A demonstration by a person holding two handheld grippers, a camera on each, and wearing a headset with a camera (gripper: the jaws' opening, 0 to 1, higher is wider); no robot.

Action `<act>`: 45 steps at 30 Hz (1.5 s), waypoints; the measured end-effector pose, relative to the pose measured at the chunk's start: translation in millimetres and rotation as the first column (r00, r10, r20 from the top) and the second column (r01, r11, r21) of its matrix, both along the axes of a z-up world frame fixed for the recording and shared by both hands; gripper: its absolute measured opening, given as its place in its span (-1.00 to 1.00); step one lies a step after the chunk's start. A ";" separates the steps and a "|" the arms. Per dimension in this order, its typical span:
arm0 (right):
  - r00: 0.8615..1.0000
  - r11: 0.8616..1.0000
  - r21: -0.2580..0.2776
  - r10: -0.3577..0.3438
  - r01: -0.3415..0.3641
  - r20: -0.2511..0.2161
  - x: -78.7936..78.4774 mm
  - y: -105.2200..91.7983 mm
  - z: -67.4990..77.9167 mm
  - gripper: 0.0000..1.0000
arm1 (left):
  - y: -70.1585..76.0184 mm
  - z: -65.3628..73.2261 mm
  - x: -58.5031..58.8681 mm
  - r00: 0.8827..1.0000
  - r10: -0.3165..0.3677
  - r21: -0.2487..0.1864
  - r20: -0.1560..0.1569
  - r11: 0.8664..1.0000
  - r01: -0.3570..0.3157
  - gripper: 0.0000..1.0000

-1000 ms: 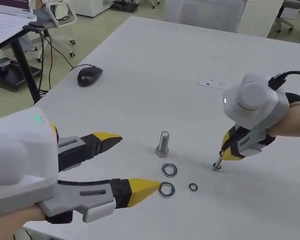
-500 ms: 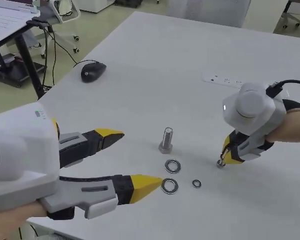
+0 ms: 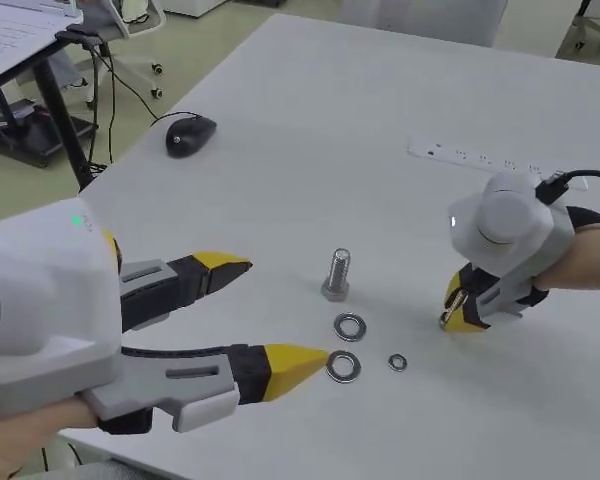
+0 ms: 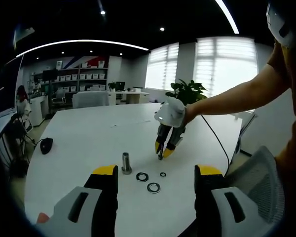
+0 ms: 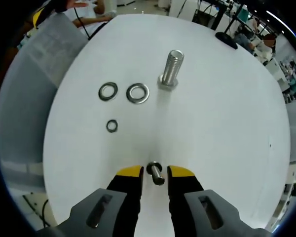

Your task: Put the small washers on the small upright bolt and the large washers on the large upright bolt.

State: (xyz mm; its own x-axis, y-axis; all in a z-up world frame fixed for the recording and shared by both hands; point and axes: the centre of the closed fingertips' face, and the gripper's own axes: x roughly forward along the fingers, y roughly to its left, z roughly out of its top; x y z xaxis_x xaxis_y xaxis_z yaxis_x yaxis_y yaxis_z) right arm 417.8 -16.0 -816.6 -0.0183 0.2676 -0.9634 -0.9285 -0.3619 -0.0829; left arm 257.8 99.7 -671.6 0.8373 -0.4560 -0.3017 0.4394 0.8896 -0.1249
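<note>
The right tongs (image 3: 452, 318) pinch the small bolt (image 5: 156, 175) on the tabletop (image 3: 310, 150), right of the upright large bolt (image 3: 337, 275). The left tongs (image 3: 282, 310) gape wide beside the large washers (image 3: 349, 326). Likely next: stand that bolt steady, then fetch the small washer (image 3: 397, 362).

Bright, even daylight; fisheye-warped edges.
</note>
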 end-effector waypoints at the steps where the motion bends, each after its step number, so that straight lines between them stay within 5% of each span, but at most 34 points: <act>1: 1.000 1.000 0.002 -0.001 0.001 0.002 -0.1 -0.1 1.0 -0.56 | 0.0 0.2 0.1 1.000 0.000 0.001 0.001 1.000 0.000 0.24; 11: 0.999 0.999 0.026 -0.048 0.047 0.017 -2.9 -14.8 22.9 -0.57 | -2.5 5.9 -0.1 1.000 -0.009 0.011 0.014 1.000 0.009 0.24; 17: 0.995 0.995 0.057 -0.083 0.085 -0.048 -26.8 -15.8 32.0 -0.57 | -6.0 9.3 -1.4 0.999 -0.021 0.019 0.025 1.000 0.021 0.24; 26: 0.997 0.997 0.067 -0.038 0.042 -0.062 -53.4 -0.6 26.5 -0.57 | -6.6 12.2 -7.8 0.999 -0.023 0.029 0.030 0.999 0.022 0.24; 45: 0.995 0.998 0.058 0.037 -0.031 -0.095 -77.6 24.2 9.9 -0.58 | -2.3 15.3 -15.2 0.999 0.001 0.021 0.041 1.000 -0.002 0.24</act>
State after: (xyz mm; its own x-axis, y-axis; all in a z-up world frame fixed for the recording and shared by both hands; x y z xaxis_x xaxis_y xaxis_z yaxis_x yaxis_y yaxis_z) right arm 340.2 8.2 -806.7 -0.1202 0.3189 -0.9401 -0.9203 -0.3908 -0.0149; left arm 242.6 97.4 -656.3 0.8499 -0.4484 -0.2766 0.4424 0.8925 -0.0878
